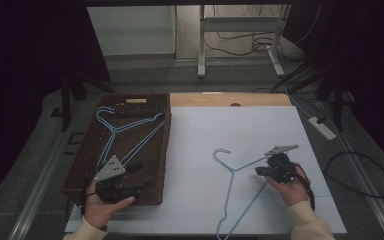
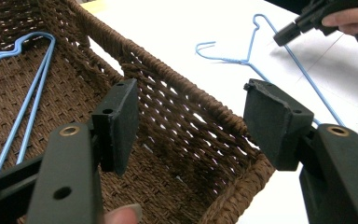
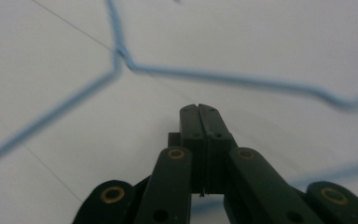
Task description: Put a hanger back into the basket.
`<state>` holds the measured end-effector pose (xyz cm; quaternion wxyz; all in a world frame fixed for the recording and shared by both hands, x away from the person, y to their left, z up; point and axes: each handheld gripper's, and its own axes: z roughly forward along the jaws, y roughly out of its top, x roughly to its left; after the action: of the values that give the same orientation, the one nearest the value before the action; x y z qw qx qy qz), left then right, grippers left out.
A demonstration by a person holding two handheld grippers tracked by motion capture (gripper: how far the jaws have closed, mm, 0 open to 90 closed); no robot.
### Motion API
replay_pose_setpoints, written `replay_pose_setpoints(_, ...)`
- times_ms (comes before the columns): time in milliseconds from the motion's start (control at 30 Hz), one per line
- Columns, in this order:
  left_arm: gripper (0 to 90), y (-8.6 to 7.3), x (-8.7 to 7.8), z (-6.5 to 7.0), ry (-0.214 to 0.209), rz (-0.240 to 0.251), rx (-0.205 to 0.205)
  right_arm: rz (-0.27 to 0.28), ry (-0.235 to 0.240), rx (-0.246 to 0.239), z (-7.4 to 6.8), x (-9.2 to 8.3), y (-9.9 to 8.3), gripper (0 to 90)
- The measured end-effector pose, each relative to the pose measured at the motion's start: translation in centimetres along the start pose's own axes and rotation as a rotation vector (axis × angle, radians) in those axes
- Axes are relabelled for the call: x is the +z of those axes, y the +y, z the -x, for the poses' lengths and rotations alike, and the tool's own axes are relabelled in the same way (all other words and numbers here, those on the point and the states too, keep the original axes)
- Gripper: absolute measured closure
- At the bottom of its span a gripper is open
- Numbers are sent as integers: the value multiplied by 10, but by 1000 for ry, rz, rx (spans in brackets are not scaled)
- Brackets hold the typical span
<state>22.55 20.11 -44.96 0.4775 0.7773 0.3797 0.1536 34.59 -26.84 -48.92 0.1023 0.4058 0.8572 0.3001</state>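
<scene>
Your right gripper (image 1: 261, 171) sits with its jaws pressed together on nothing, just beside the right shoulder wire of the blue wire hanger (image 1: 236, 192) that lies flat on the white tabletop (image 1: 205, 135), its hook pointing toward the far edge. In the right gripper view the wire crosses ahead of the tips, though the blur makes it hard to say whether they touch it. Your left gripper (image 1: 139, 177) rests over the near right corner of the wicker basket (image 1: 82, 155), jaws spread wide and holding nothing, with the basket's rim running between them. From here the main risk, as I judge it, is the pick-up itself: the wire is thin and lies flush on a smooth surface, so if you come down with the jaws shut or off line, you will likely push the hanger away or pivot it instead of catching it. A grip far out on one shoulder could also let it swing and snag its hook on the woven rim when you carry it over. Count: one hanger on the table, at least one hanger in the basket (image 1: 130, 129), one basket, two grippers.
</scene>
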Motion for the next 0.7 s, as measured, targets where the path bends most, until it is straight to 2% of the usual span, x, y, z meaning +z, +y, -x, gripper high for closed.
replay_pose_setpoints(33,363,0,0,-1,0,0,-2,14,33,-42,-5,5,13,853)
replay_pose_setpoints(100,362,0,0,-1,0,0,-3,22,43,-61,-8,7,20,834)
replay_pose_setpoints(133,360,0,0,-1,1,2,-5,21,55,-94,-13,15,33,741)
replay_pose_setpoints(167,360,-1,-1,-1,0,3,-7,21,55,-94,-13,15,33,741)
replay_pose_setpoints(200,359,-1,-1,-2,-1,2,-8,22,53,-111,-17,23,45,642)
replay_pose_setpoints(233,359,-1,-1,-2,-1,2,-8,22,53,-111,-17,23,45,642)
replay_pose_setpoints(267,358,-1,0,-2,-2,2,-9,18,50,-115,-19,27,50,601)
replay_pose_setpoints(367,354,-1,0,-1,-4,1,-8,-6,82,-150,-27,43,66,535)
replay_pose_setpoints(533,351,0,-1,-1,-6,4,-9,-39,98,-176,-34,57,75,501)
replay_pose_setpoints(700,351,1,-2,-1,-8,4,-4,-98,101,-198,-41,73,85,482)
